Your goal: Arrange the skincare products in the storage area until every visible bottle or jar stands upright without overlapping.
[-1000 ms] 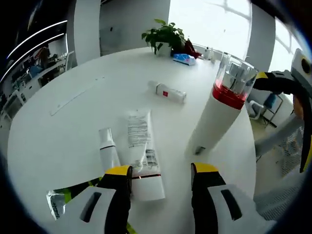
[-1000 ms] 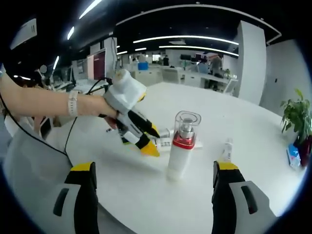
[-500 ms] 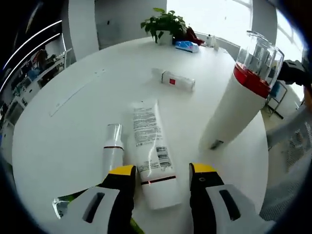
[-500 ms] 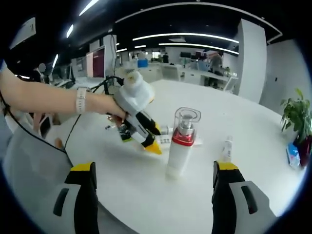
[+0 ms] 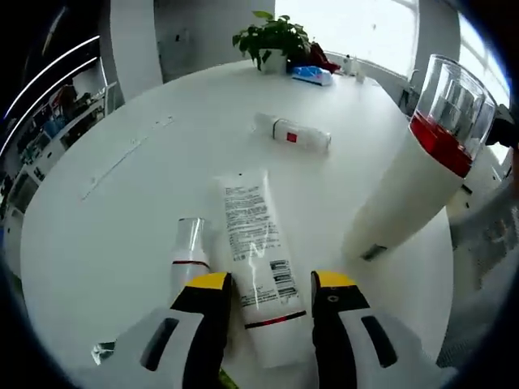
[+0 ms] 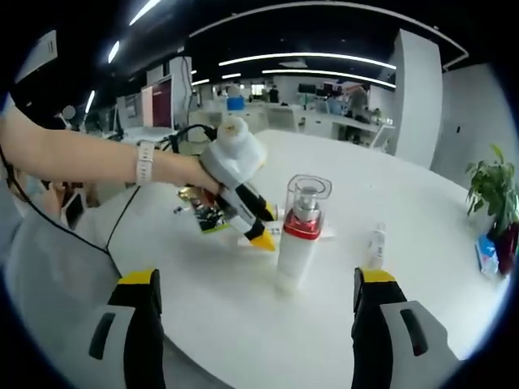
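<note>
While left gripper [image 5: 266, 285] hangs spread over flat tube [image 5: 258, 261], red-collared pump bottle [image 6: 298, 233] upright at 2 o'clock; right gripper [image 6: 258, 292] released wide, table [image 5: 122, 211] roomy.

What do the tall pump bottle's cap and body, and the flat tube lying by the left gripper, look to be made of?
Tall pump bottle: the cap looks like clear hard plastic, as the pump shows through it; the body looks like opaque white plastic with a dull sheen, above it a red band. Flat tube: probably soft glossy white plastic, given the window glare across its printed face and its flattened shape.
</note>
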Demonstrator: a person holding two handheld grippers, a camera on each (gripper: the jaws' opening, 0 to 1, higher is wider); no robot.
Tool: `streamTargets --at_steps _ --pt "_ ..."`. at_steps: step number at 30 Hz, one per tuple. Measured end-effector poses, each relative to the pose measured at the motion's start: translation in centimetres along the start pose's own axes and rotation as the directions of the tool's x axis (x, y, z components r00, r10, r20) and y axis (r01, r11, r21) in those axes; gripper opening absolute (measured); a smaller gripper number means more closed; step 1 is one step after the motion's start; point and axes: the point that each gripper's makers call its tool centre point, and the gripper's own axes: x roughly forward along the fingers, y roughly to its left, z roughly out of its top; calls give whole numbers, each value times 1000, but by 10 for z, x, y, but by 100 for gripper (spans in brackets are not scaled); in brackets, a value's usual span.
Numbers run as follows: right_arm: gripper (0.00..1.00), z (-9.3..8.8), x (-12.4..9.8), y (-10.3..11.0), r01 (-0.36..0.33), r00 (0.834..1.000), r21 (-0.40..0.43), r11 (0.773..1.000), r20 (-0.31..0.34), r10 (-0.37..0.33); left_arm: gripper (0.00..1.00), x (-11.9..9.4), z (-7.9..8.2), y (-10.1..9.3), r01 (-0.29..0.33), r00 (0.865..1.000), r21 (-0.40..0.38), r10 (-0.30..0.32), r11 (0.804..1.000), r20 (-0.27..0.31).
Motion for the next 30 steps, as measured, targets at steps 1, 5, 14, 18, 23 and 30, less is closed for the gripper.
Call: streamTargets --at_steps 1,5,14,18,23,30 --pt "97 0 0 0 0 1000 0 1000 0 0 39 2 -2 1 0 1000 5 0 1000 -10" --pt "97 0 -1 -1 3 1000 0 1000 1 -3 32 1 -3 -1 11 1000 -36 -11 999 -13" --pt "97 1 0 -1 3 1000 1 1000 4 -3 31 2 -5 -2 22 999 -41 -23 999 -31" --pt "97 0 0 -1 4 1000 -2 1000 -1 -4 31 5 -4 -5 -8 999 -7 8 1000 -51" --pt "97 -1 1 -1 2 1000 -13 1000 -8 -2 31 3 -6 -2 -10 999 -9 9 1000 -35" --pt "96 -1 0 -2 9 1000 -17 1000 -8 -10 29 4 -4 2 -6 1000 -79 7 997 0"
